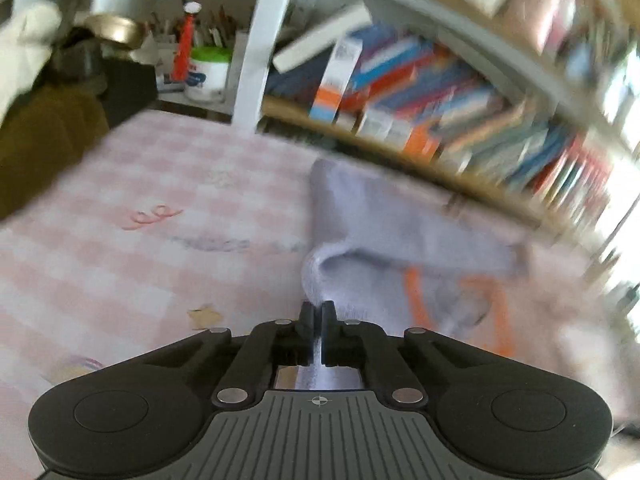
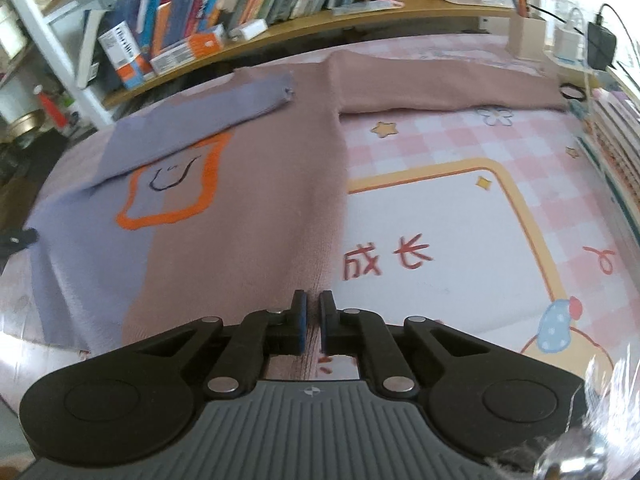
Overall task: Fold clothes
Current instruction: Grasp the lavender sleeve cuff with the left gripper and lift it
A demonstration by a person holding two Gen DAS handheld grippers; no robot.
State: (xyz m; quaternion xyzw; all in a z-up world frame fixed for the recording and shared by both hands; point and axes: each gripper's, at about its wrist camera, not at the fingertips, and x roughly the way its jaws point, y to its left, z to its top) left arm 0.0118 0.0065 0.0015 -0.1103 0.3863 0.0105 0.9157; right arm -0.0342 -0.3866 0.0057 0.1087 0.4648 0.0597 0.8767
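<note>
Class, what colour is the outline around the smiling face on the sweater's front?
Orange, framing the face on the mauve and lilac knitted sweater; it shows best in the right wrist view.

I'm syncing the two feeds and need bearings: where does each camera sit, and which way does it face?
Left wrist: on the left gripper, facing along its fingers, shut on the sweater, toward the bookshelf.
Right wrist: on the right gripper, low over the sweater's hem, facing across the pink checked mat toward the bookshelf; its fingers show nearly closed.
Shared: sweater, mat, bookshelf.
</note>
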